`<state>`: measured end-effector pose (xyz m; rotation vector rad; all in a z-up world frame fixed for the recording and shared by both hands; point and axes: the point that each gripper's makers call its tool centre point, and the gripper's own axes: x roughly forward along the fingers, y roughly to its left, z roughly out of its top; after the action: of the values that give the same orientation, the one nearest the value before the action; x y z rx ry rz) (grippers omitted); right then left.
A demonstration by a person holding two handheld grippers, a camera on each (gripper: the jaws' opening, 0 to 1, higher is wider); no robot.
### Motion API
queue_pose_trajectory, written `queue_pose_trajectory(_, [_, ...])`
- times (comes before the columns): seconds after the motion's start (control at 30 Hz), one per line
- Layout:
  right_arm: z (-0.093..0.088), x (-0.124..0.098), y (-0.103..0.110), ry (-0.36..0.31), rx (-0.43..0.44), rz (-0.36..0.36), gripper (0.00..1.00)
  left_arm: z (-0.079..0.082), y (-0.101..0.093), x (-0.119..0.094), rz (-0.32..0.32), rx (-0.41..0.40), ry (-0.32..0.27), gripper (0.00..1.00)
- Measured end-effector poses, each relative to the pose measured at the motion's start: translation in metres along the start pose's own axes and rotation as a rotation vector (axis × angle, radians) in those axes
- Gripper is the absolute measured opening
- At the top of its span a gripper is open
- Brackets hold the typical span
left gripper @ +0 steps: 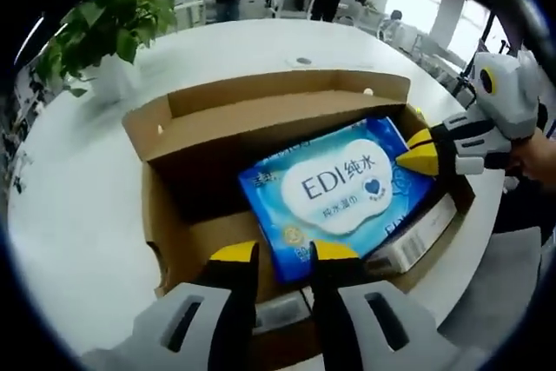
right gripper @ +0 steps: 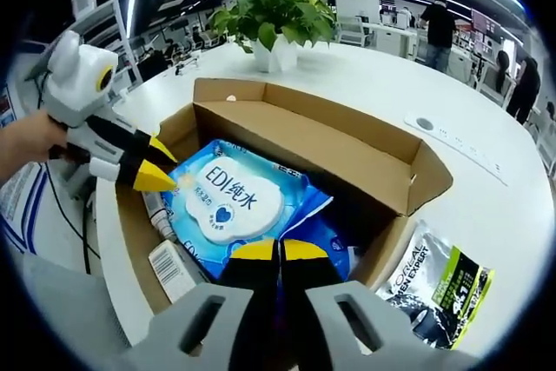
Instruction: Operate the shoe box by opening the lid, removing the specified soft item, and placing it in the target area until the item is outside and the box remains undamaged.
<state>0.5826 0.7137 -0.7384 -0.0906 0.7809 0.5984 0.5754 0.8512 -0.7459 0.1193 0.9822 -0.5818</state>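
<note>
An open cardboard shoe box (left gripper: 261, 102) (right gripper: 347, 149) sits on a white round table, its lid flaps standing up. Inside lies a blue soft pack of wet wipes (left gripper: 339, 184) (right gripper: 230, 202) with a white "EDI" label, tilted. My left gripper (left gripper: 285, 254) (right gripper: 165, 175) is closed on the pack's near edge, at the left of the right gripper view. My right gripper (right gripper: 278, 251) (left gripper: 415, 152) is shut on the pack's opposite edge, reaching in from the right in the left gripper view. A hand holds each tool.
A small white carton with a barcode (left gripper: 413, 241) (right gripper: 174, 271) lies in the box beside the pack. A dark and green sachet (right gripper: 439, 288) rests on the table by the box. A potted plant (left gripper: 109, 32) (right gripper: 276, 19) stands behind. People stand far off.
</note>
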Motion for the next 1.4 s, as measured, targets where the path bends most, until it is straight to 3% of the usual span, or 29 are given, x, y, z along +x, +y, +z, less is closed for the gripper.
queue_pose_trajectory(0.2, [0.000, 0.001, 0.000, -0.005, 0.002, 0.004, 0.00, -0.005, 0.000, 0.007, -0.041, -0.116, 0.001, 0.14])
queue_pose_trajectory(0.37, [0.000, 0.000, -0.001, -0.014, 0.056, 0.018, 0.00, -0.007, 0.001, 0.010, -0.034, -0.139, 0.002, 0.08])
queue_pose_trajectory(0.53, [0.000, -0.001, 0.001, -0.020, 0.073, 0.018, 0.00, -0.004, 0.000, 0.012, -0.027, -0.111, -0.008, 0.00])
queue_pose_trajectory(1.0, [0.010, -0.011, 0.001, -0.048, 0.109, 0.024, 0.00, 0.005, -0.005, -0.004, -0.021, -0.044, -0.051, 0.00])
queue_pose_trajectory(1.4, [0.023, -0.027, 0.003, -0.091, 0.131, 0.044, 0.00, 0.019, -0.009, -0.025, -0.036, -0.079, -0.107, 0.00])
